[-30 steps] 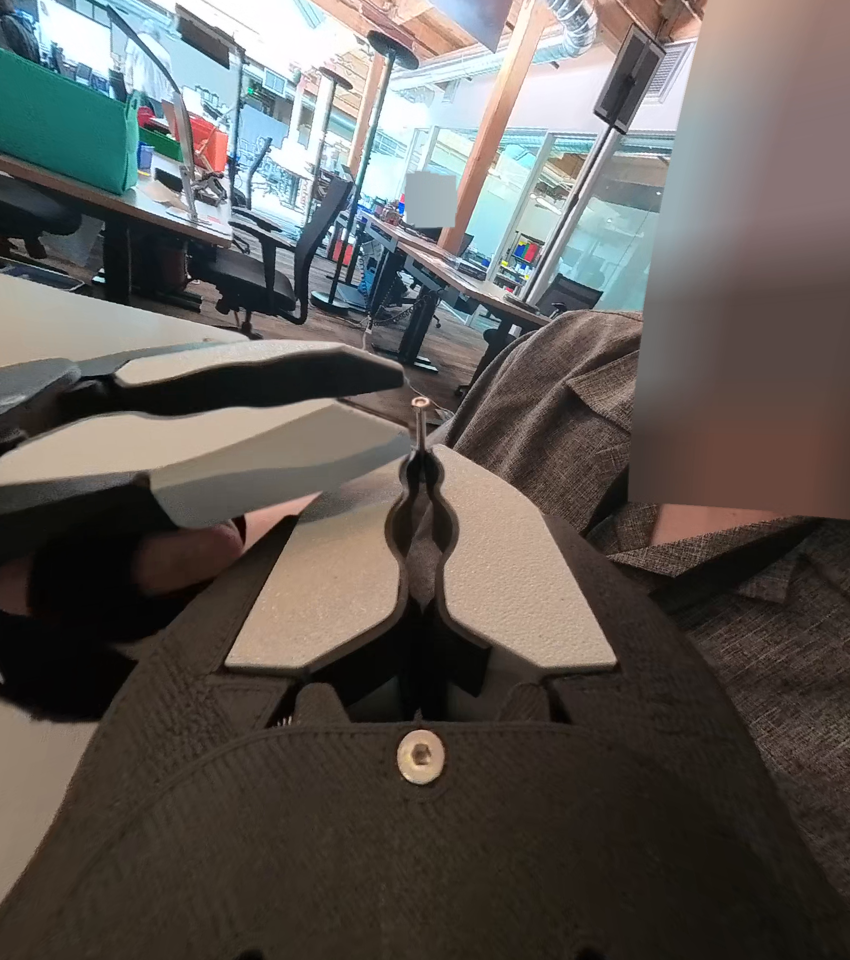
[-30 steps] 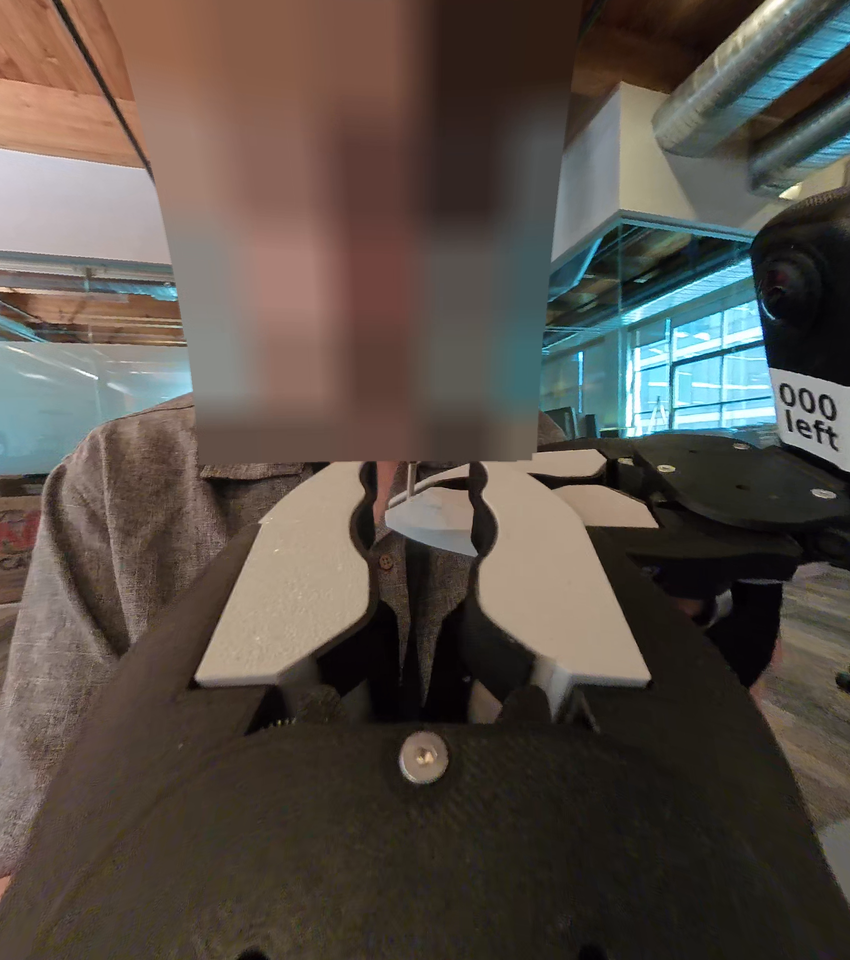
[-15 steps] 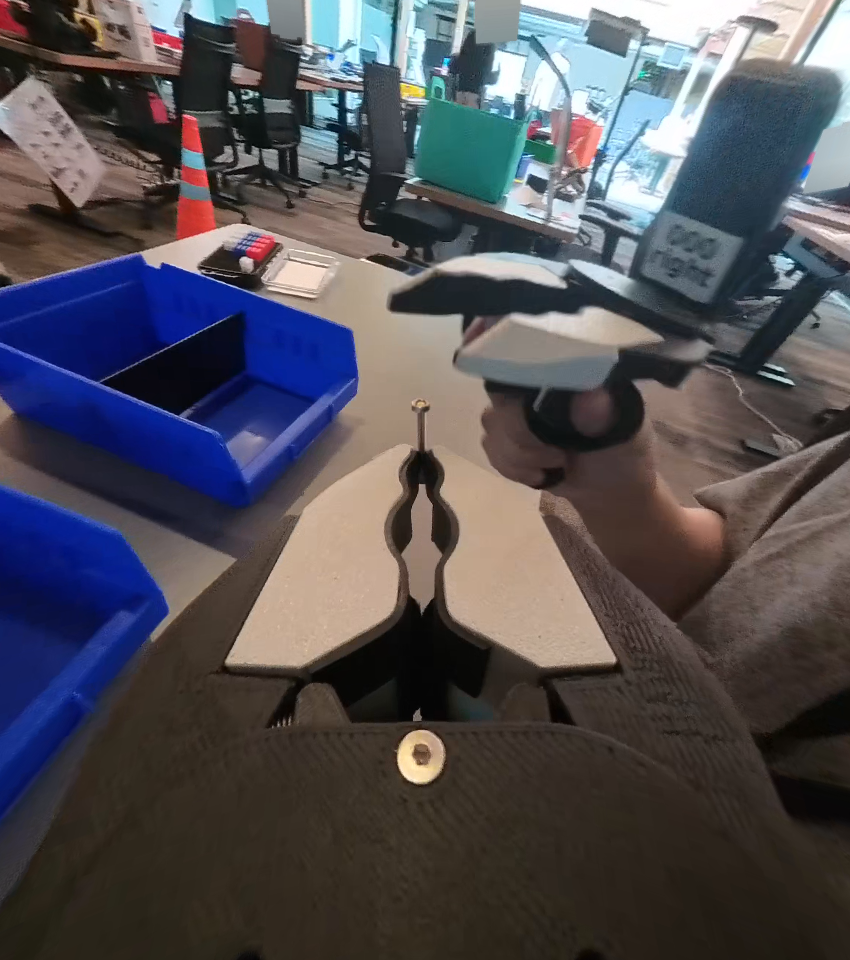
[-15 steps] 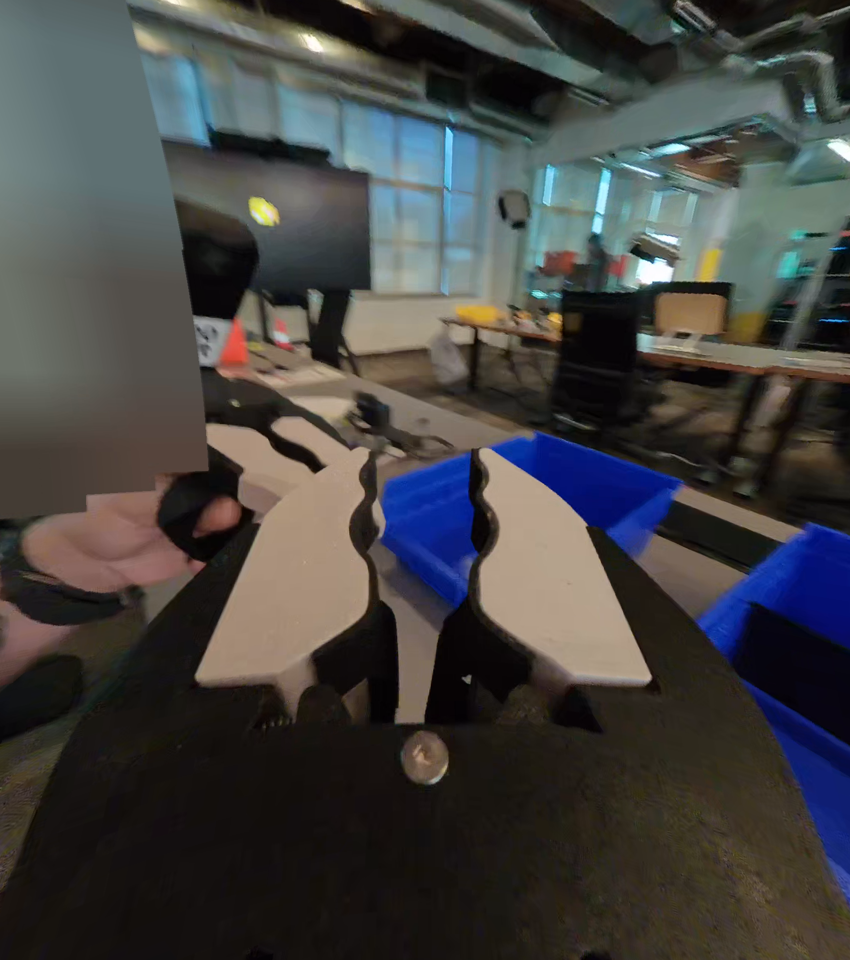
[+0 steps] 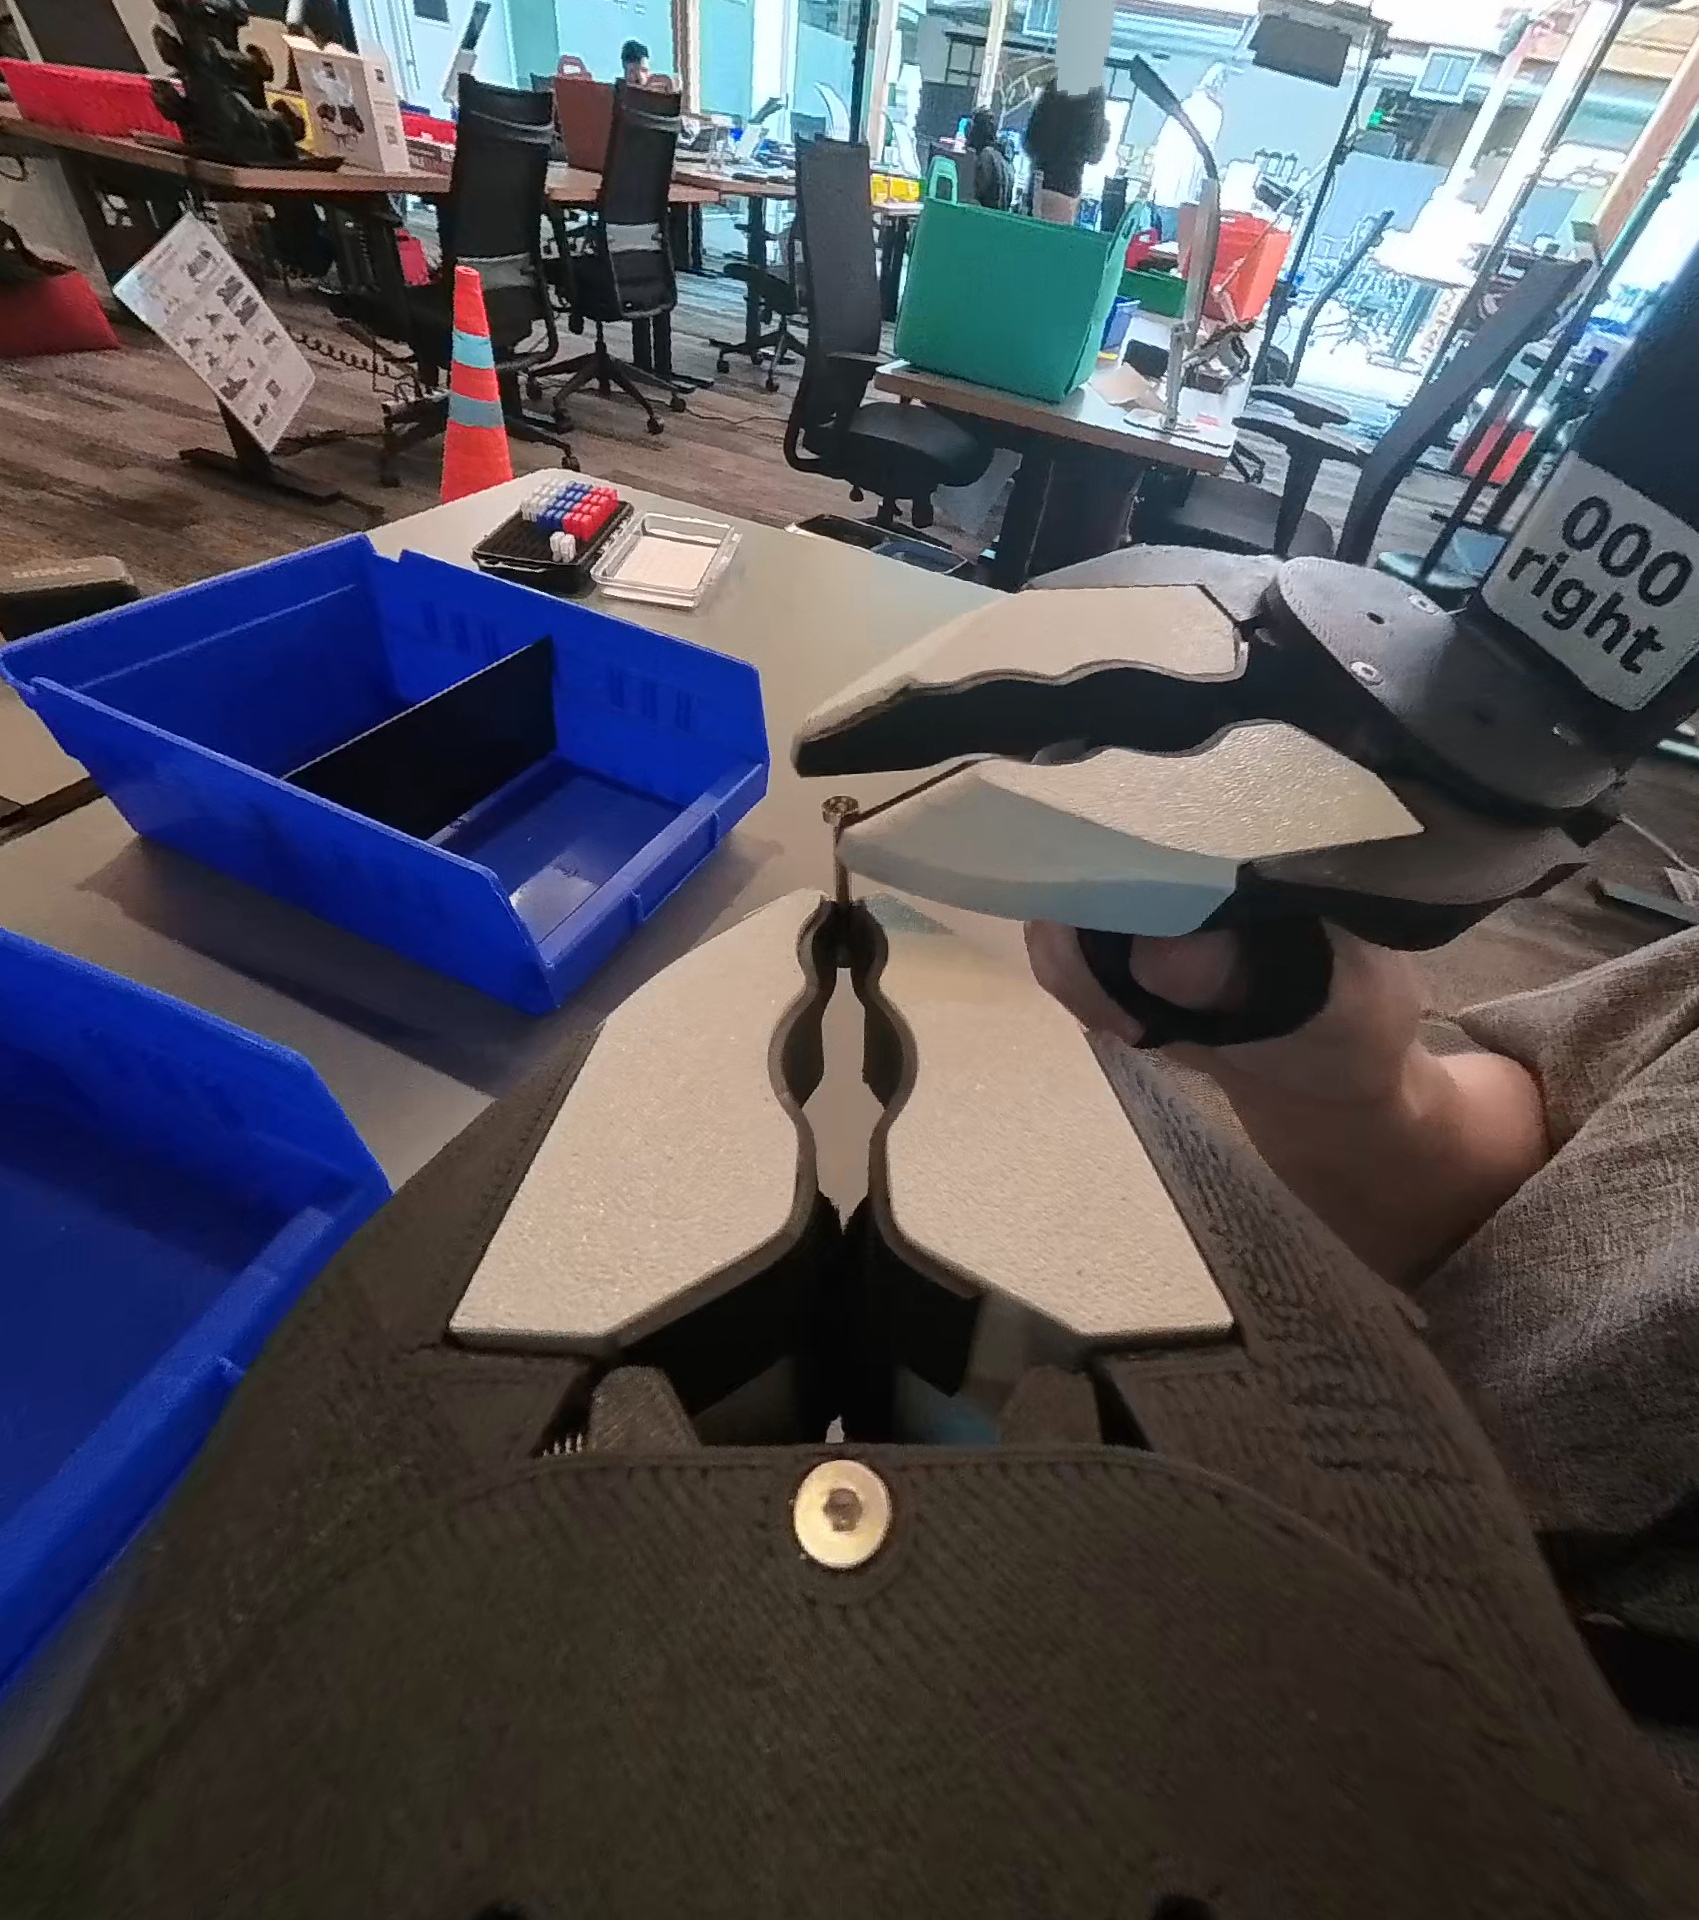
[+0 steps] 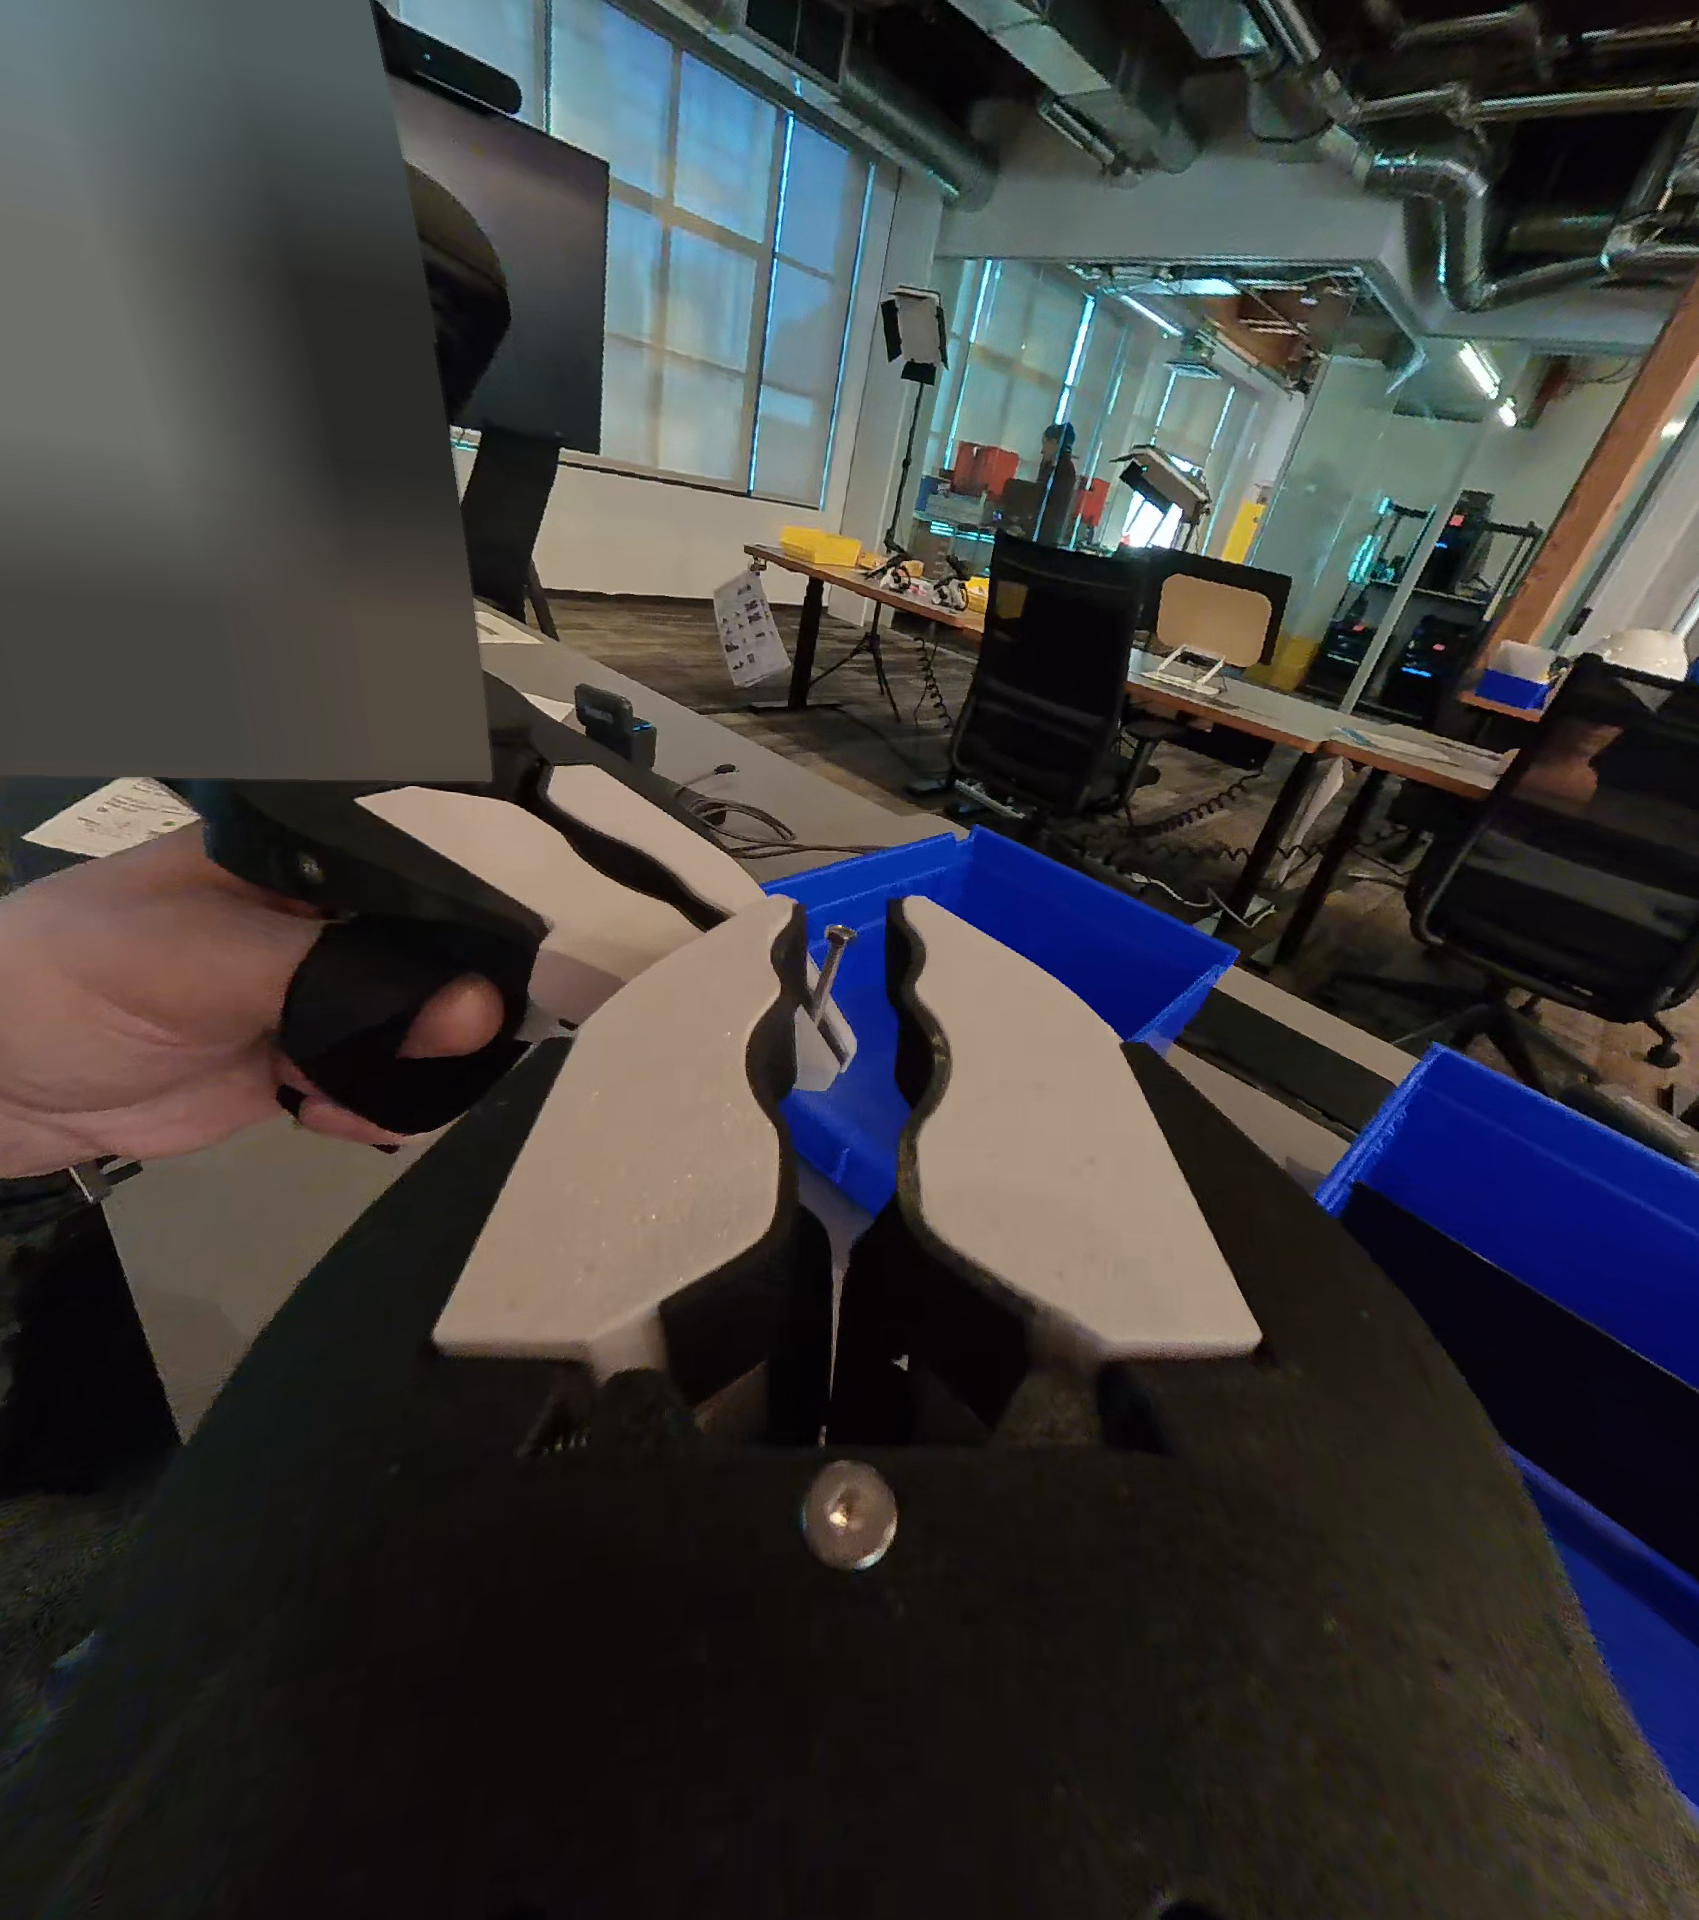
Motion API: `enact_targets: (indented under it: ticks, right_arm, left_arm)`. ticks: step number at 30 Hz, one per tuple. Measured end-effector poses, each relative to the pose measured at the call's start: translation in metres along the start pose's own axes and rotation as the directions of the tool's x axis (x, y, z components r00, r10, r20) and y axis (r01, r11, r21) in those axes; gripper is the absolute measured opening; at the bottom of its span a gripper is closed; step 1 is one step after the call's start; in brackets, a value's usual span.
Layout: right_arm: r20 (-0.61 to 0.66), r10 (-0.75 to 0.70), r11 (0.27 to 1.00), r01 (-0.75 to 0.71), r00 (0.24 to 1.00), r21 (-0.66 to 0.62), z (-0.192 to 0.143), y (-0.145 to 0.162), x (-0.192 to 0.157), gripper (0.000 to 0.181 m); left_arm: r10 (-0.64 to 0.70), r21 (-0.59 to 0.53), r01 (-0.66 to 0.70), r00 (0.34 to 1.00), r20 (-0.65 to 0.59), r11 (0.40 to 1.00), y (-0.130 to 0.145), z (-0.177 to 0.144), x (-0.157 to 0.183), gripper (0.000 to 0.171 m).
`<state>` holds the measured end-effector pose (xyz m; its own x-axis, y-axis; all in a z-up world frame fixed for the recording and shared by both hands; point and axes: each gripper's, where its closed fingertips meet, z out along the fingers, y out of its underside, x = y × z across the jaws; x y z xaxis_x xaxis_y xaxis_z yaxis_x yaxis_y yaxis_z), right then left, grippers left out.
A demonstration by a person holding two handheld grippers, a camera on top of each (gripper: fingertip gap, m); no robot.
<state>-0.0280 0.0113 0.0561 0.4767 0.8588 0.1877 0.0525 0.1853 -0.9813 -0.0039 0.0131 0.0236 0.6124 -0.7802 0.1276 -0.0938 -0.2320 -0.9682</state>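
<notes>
My left fingers (image 5: 840, 914) closed at tips, pinching small screw (image 5: 837, 844) by shank; screw upright, head on top. My right fingers (image 6: 840, 930) parted narrow, screw head (image 6: 837, 938) between tips; cannot tell if touching. From left wrist view, right fingers (image 5: 824, 790) come from right of screw, lower tip just beside head. Blue bin with black divider (image 5: 388, 717) left of screw, on grey worktop (image 5: 824, 592). Second blue bin (image 5: 45, 1247) nearer, lower left. Small parts case (image 5: 554, 525) beyond first bin.
</notes>
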Motion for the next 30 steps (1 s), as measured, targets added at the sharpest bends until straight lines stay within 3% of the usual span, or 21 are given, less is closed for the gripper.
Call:
enact_targets:
  ticks: [17, 20, 22, 24, 27, 28, 30]
  right_arm:
    - [0.017, 0.007, 1.0, -0.007, 1.0, -0.02, 0.001, 0.004, -0.002, 0.005]
    - [0.091, 0.023, 1.0, -0.023, 0.996, -0.009, -0.001, 0.003, -0.005, 0.004]
    - [0.234, 0.104, 0.994, -0.109, 0.967, 0.009, -0.005, -0.001, -0.009, 0.004]
    - [0.438, 0.193, 0.975, -0.22, 0.878, 0.011, -0.01, -0.007, -0.017, 0.004]
    - [0.74, 0.284, 0.924, -0.38, 0.61, -0.041, -0.02, -0.017, -0.027, 0.003]
    - [0.812, 0.284, 0.913, -0.403, 0.511, -0.066, -0.023, -0.018, -0.03, 0.003]
    - [0.899, 0.213, 0.916, -0.399, 0.382, -0.047, -0.027, -0.016, -0.035, 0.003]
  left_arm:
    - [0.034, -0.012, -0.033, 0.999, 0.025, 0.999, 0.0, 0.0, 0.001, 0.002]
    - [0.036, -0.003, -0.036, 0.999, -0.023, 0.999, 0.0, -0.001, 0.007, 0.003]
    - [0.015, 0.005, -0.015, 0.994, -0.105, 1.0, -0.002, -0.003, 0.015, 0.002]
    - [-0.011, 0.016, 0.015, 0.977, -0.212, 1.0, -0.005, -0.008, 0.024, 0.002]
    - [-0.032, 0.021, 0.043, 0.935, -0.354, 0.999, -0.008, -0.015, 0.038, 0.002]
    - [-0.035, 0.013, 0.044, 0.919, -0.392, 0.999, -0.006, -0.016, 0.041, 0.002]
    - [-0.056, -0.006, 0.06, 0.889, -0.455, 0.998, -0.002, -0.017, 0.046, 0.002]
